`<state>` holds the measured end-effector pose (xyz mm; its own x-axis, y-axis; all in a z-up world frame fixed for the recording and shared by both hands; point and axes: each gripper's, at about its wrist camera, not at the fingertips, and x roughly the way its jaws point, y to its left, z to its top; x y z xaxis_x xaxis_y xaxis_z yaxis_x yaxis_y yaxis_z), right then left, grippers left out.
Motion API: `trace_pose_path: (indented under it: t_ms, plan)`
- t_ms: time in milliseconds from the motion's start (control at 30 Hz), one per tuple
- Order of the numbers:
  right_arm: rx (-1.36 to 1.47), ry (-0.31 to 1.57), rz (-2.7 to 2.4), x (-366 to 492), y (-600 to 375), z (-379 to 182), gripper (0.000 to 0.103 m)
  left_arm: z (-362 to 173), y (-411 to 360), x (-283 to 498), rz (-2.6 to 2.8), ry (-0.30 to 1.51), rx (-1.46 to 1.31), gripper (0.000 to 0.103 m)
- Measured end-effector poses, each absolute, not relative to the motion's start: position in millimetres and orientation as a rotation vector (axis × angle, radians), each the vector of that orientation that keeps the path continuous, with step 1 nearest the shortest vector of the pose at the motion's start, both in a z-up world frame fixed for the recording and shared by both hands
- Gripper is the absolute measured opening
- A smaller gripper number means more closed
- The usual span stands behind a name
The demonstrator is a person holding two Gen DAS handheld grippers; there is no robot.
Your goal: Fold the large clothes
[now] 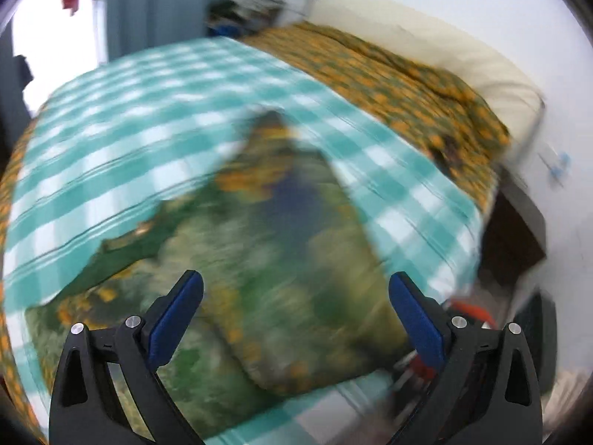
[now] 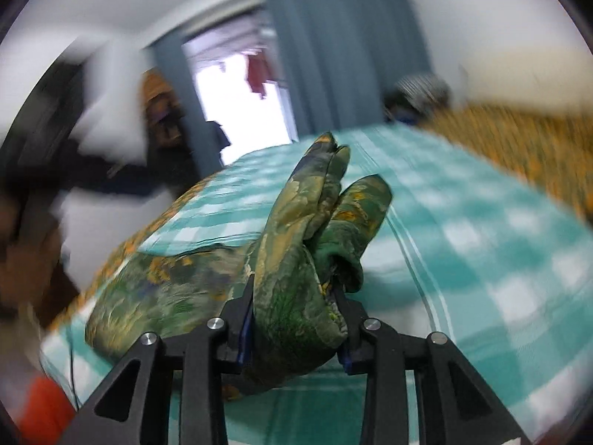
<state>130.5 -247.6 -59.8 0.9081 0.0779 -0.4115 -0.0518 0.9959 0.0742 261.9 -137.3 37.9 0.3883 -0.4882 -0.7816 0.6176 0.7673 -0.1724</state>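
Teal checked sheet (image 1: 148, 111) beside an orange floral blanket (image 1: 389, 70) (blurred).

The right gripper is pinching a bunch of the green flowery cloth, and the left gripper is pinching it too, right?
Not quite. The right gripper is shut on a bunch of the green flowery cloth, as the right wrist view shows. But the left gripper is open: in the left wrist view its blue pads stand wide apart, and no cloth is pinched between them.

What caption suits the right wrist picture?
Right hand-held gripper clamps bunched green patterned cloth above teal checked bedsheet.
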Motion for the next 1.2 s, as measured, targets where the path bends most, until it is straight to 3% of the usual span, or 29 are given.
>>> trace_pose_path:
  t_ms: [200, 267, 300, 333, 400, 500, 567, 633, 933, 1200]
  plan:
    - [-0.222, 0.375, 0.194, 110.3, -170.0, -53.1, 0.035, 4.4, -154.1, 251.0, -0.556, 0.968, 0.444, 0.101]
    - [-0.273, 0.367, 0.228, 104.4, -151.2, -54.1, 0.035, -11.1, -148.6, 246.0, -0.493, 0.972, 0.489, 0.094]
    - [-0.293, 0.362, 0.241, 101.5, -145.6, -55.7, 0.034, -14.1, -148.2, 246.8, -0.466, 0.976, 0.495, 0.059]
    - [-0.311, 0.356, 0.256, 99.2, -140.1, -57.4, 0.034, -22.7, -141.9, 250.1, -0.435, 0.996, 0.49, 0.039]
    - [-0.314, 0.351, 0.289, 97.6, -137.9, -58.9, 0.031, -27.6, -129.2, 257.2, -0.449, 1.013, 0.434, 0.031]
    - [-0.321, 0.34, 0.322, 85.4, -131.3, -56.8, 0.032, -22.5, -97.4, 268.1, -0.435, 1.025, 0.307, 0.028]
    - [-0.267, 0.351, 0.385, 76.3, -134.5, -53.8, 0.047, -15.5, -72.5, 272.0, -0.434, 1.024, 0.245, 0.028]
    - [-0.17, 0.368, 0.417, 72.3, -147.0, -51.3, 0.052, -8.9, -47.9, 275.1, -0.421, 1.017, 0.208, 0.027]
    - [0.1, 0.557, 0.277, 125.8, -214.1, -64.2, 0.052, -31.0, 90.3, 270.1, -0.302, 1.017, 0.036, 0.027]
    - [0.037, 0.645, 0.473, 220.6, -136.2, -52.4, 0.051, -80.4, 167.8, 266.1, -0.263, 1.033, -0.133, 0.029]
